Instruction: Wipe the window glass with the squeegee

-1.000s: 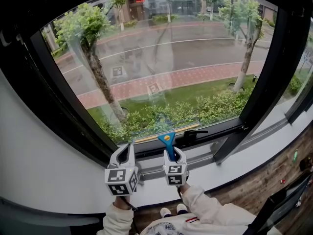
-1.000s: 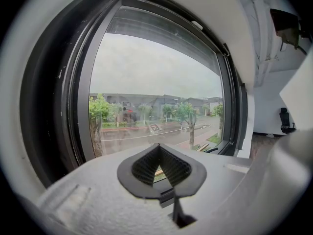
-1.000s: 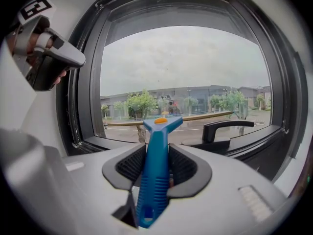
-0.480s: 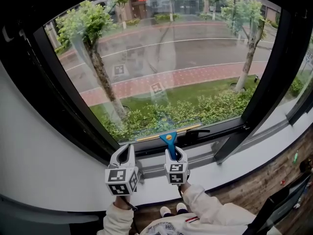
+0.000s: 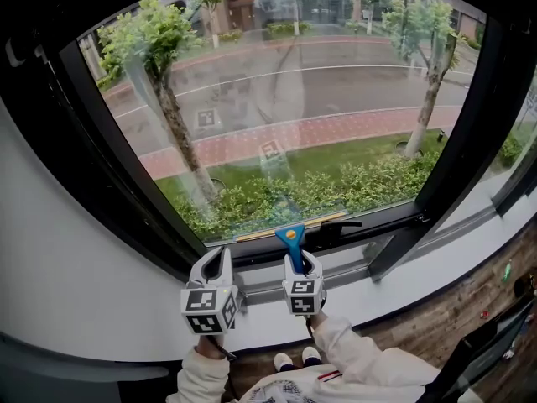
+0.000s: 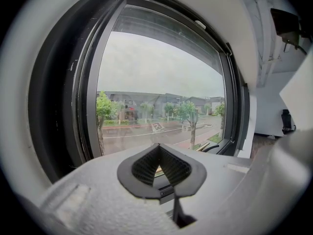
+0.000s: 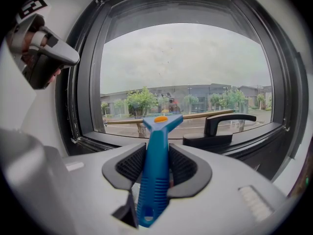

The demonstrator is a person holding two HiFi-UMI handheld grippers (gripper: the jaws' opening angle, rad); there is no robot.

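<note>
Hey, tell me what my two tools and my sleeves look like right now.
Both the left tool and the right tool have pale grey moulded bodies. Each carries a white cube printed with black square markers. Their pads are dark and ribbed, set in a black surround. The sleeves are off-white.

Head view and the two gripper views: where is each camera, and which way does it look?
Head view: on the person's head, facing steeply down at the window glass; shows left gripper, right gripper and white sleeves.
Left gripper view: on the left gripper, looking along its shut, empty fingers at the glass.
Right gripper view: on the right gripper, looking along fingers clamped on the blue squeegee; left gripper shows top left.
Shared: head and right gripper views both show the squeegee.
</note>
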